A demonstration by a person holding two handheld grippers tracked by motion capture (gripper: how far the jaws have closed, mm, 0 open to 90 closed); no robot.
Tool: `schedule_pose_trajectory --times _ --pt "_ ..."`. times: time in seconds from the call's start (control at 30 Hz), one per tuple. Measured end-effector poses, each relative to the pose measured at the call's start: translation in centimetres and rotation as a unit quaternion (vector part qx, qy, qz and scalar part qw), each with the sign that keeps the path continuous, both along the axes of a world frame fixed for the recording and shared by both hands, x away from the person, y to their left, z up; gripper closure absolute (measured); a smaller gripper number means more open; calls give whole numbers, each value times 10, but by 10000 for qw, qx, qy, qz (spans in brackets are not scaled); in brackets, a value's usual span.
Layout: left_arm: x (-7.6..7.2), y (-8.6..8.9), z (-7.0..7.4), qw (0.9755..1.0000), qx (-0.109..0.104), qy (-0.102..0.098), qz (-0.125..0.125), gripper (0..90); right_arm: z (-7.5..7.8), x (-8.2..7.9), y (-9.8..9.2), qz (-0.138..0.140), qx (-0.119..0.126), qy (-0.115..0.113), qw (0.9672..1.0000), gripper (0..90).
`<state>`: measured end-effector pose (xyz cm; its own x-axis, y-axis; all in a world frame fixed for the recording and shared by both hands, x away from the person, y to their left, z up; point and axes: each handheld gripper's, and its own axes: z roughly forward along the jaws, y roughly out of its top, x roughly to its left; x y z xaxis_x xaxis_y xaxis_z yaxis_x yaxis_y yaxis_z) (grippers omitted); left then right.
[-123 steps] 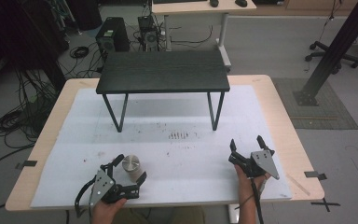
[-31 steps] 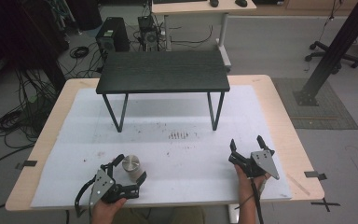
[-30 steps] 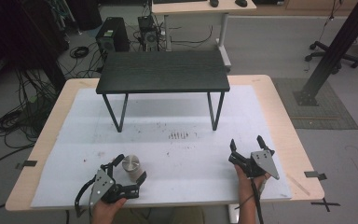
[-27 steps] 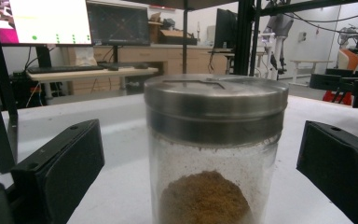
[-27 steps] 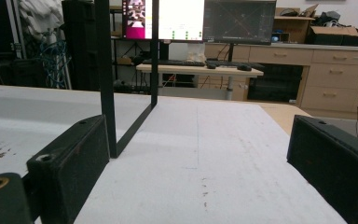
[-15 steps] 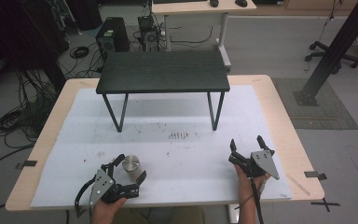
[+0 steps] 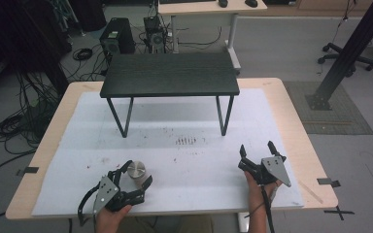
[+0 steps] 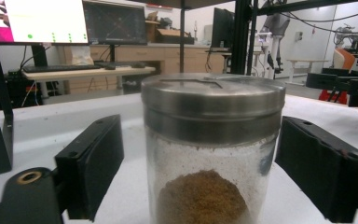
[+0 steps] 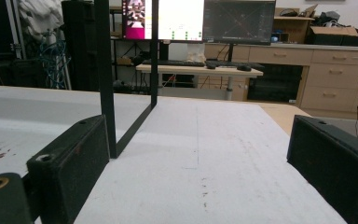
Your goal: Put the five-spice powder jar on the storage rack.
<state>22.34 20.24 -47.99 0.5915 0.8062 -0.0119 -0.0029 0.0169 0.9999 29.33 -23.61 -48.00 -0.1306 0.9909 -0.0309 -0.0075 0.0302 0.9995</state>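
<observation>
A steel-lidded glass jar [image 8: 213, 154] of brown powder stands upright on the table.

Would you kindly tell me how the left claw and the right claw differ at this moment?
The left claw has a jar between its jaws, which have just been closing, gaps remaining on both sides; the right claw has nothing between its jaws. The left sits nearer the table's front edge than the right. Both are hand-held, black and open.

Wood tabletop [image 7: 291, 126] w/ white sheet [image 7: 184, 160]; black stand [image 7: 170, 75] upper centre, metal-lidded jar [image 7: 136, 170] lower left.
</observation>
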Motion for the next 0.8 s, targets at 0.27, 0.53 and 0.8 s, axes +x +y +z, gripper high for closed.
schedule_pose_trajectory --times 0.27,0.53,0.8 --pt "1 0 0 10000 18 27 -52 283 0 0 0 -1 0 4 10000 59" --pt "0 0 0 10000 43 27 -66 394 0 0 0 -3 0 7 10000 59" --pt "0 0 0 10000 58 16 -41 426 0 0 0 0 2 11 10000 59"
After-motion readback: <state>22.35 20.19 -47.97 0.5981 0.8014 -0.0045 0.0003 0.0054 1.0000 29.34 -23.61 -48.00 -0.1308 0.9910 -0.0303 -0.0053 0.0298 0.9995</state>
